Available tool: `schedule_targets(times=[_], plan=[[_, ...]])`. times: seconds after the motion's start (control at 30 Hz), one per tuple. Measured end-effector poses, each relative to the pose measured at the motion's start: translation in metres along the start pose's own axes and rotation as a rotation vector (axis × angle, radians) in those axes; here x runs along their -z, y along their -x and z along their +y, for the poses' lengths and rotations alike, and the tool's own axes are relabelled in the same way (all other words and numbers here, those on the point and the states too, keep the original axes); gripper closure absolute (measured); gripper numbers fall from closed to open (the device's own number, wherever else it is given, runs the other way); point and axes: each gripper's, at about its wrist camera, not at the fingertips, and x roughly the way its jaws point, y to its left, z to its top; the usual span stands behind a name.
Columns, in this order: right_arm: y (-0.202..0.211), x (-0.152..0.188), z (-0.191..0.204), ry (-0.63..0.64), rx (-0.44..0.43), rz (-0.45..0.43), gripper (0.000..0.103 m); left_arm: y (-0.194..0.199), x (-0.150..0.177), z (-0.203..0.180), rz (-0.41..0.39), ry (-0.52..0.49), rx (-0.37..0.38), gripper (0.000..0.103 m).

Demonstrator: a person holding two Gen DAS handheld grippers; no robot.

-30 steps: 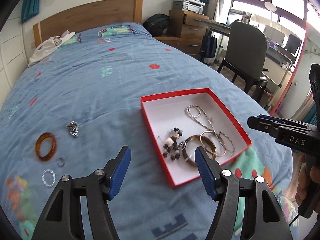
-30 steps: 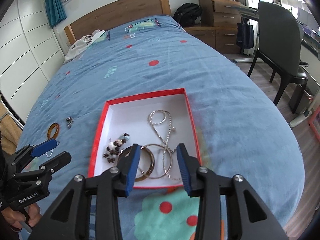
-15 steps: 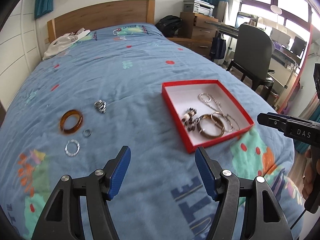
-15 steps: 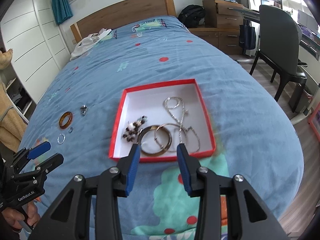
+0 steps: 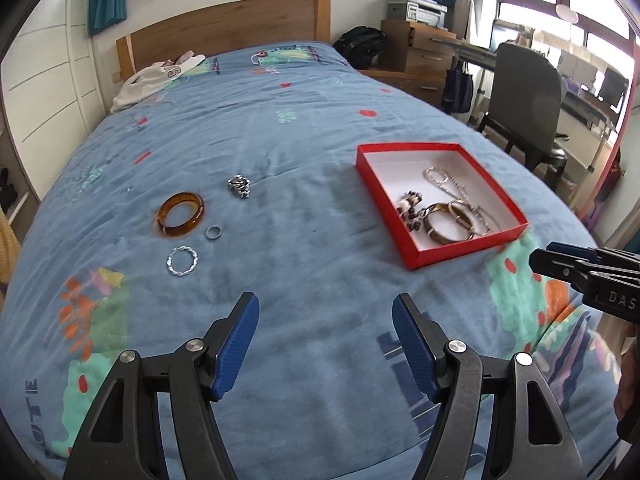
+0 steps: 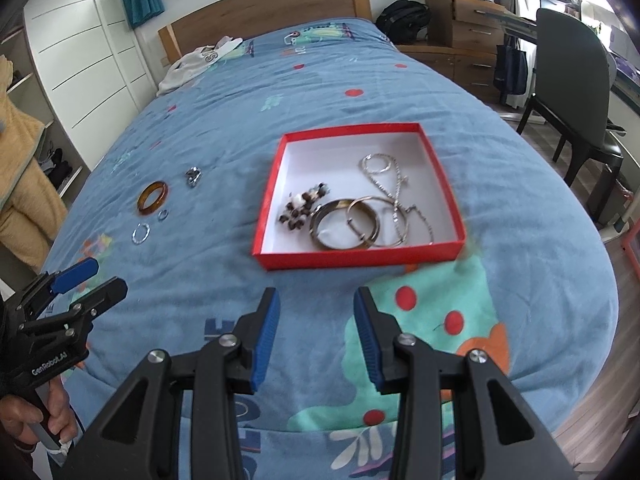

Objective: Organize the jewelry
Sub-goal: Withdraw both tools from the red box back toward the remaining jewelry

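Observation:
A red box with a white inside lies on the blue bedspread and holds bangles, a silver chain and a dark bead piece. Left of it on the bed lie an amber bangle, a silver chain lump, a small grey ring and a twisted silver ring. My left gripper is open and empty, above the bed's near part. My right gripper is open and empty, in front of the box.
A white garment lies near the wooden headboard. A dark chair, a desk and wooden drawers stand right of the bed. White cupboards line the left wall. The bed's edge drops off at right.
Both grippers have pulled back from the box toward the near end of the bed. The left one has swung left, so the loose jewelry shows more centrally. Both jaws stay open.

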Motion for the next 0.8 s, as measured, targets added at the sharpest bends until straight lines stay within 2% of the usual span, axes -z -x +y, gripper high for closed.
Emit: schedule_targets(times=[0.3, 0.8], plan=[[-0.015, 0.01, 0.003, 0.0, -0.021, 0.034, 0.066, -0.015, 0.006, -0.005, 0.052, -0.037, -0.048, 0.035], [-0.024, 0.006, -0.021, -0.047, -0.032, 0.023, 0.066, -0.045, -0.003, -0.021, 0.103, -0.056, -0.04, 0.034]])
